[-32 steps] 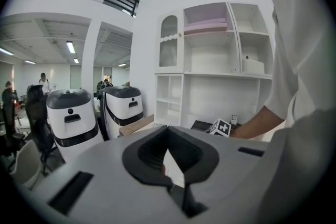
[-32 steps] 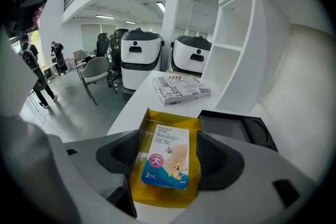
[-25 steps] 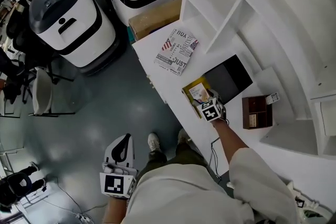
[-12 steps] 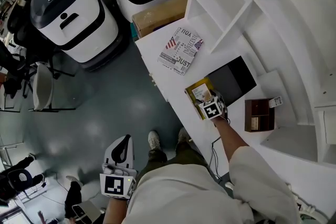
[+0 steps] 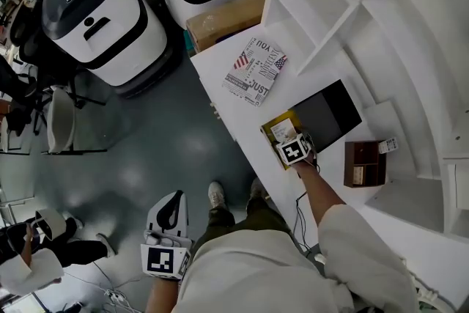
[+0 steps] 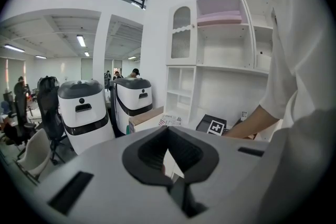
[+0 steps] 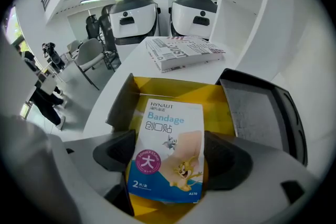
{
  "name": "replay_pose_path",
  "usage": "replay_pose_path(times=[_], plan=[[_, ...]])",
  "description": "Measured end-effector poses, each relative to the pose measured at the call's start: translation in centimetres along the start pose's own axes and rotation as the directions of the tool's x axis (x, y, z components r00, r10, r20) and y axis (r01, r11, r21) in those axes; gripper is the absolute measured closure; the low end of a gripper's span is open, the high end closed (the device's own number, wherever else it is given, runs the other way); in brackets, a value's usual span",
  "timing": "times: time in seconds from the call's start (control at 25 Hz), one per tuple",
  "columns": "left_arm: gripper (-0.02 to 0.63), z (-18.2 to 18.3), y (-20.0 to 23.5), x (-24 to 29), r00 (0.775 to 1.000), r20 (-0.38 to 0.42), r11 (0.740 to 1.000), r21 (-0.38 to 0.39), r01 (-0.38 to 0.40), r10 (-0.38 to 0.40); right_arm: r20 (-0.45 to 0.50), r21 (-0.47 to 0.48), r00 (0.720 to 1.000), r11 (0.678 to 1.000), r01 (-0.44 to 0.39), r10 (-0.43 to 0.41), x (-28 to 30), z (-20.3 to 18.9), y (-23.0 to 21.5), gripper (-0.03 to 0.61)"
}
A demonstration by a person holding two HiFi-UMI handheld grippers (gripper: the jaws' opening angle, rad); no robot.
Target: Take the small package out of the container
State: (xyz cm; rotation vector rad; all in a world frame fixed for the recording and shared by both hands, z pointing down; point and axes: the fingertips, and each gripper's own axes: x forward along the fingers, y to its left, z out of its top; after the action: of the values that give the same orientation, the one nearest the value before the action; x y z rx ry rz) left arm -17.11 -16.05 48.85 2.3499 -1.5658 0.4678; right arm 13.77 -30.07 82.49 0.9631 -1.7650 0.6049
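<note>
A small white and blue bandage package (image 7: 168, 149) lies in an open yellow box (image 7: 173, 86) on the white counter (image 5: 234, 110). My right gripper (image 7: 168, 157) reaches into that box with one dark pad on each side of the package. Its jaws are opening and I see no pad pressing on the package. In the head view the right gripper (image 5: 291, 144) sits at the near edge of the yellow box (image 5: 272, 127), where the package (image 5: 281, 131) shows. My left gripper (image 5: 172, 203) hangs low over the floor, jaws together and empty; in its own view the left gripper (image 6: 173, 165) holds nothing.
A black tray (image 5: 326, 112) lies right beside the yellow box. A newspaper-print box (image 5: 256, 71) lies farther along the counter, and a brown wooden box (image 5: 364, 163) at the right. White shelves (image 5: 330, 4) rise behind. Two white bins (image 5: 95, 18) and a cardboard box (image 5: 223, 20) stand off the counter's end.
The right gripper stays at the yellow box with hardly any shift. The left gripper has not moved. A person has come into view at the lower left of the floor.
</note>
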Motion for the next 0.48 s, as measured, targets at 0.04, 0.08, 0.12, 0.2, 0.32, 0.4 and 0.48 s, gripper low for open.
replay_pose_path(times=[0.04, 0.08, 0.12, 0.2, 0.32, 0.4, 0.48], plan=[[0.606, -0.1, 0.1, 0.0, 1.000, -0.002, 1.000, -0.003, -0.003, 0.003, -0.007, 0.002, 1.000, 1.000, 0.005, -0.005, 0.1, 0.0, 0.0, 0.186], [0.606, -0.2, 0.2, 0.0, 1.000, -0.004, 1.000, -0.007, -0.007, 0.007, -0.014, 0.004, 1.000, 1.000, 0.010, -0.010, 0.2, 0.0, 0.0, 0.186], [0.606, -0.3, 0.3, -0.1, 1.000, -0.005, 1.000, -0.010, -0.010, 0.010, -0.020, 0.003, 1.000, 1.000, 0.015, -0.015, 0.2, 0.1, 0.0, 0.184], [0.606, -0.4, 0.3, -0.2, 1.000, -0.006, 1.000, -0.018, -0.014, 0.014, -0.028, -0.013, 0.999, 0.999, 0.030, -0.031, 0.2, 0.1, 0.0, 0.183], [0.606, -0.7, 0.3, -0.3, 1.000, -0.008, 1.000, -0.025, -0.017, 0.017, -0.027, -0.008, 0.999, 0.999, 0.041, -0.042, 0.2, 0.0, -0.1, 0.176], [0.606, -0.9, 0.5, -0.4, 1.000, -0.013, 0.999, -0.031, -0.020, 0.019, -0.026, 0.026, 0.999, 0.999, 0.029, -0.028, 0.2, 0.0, -0.1, 0.176], [0.606, -1.1, 0.5, -0.5, 1.000, -0.013, 0.999, -0.040, -0.021, 0.020, -0.020, 0.040, 1.000, 0.999, 0.020, -0.019, 0.3, 0.0, 0.0, 0.176]])
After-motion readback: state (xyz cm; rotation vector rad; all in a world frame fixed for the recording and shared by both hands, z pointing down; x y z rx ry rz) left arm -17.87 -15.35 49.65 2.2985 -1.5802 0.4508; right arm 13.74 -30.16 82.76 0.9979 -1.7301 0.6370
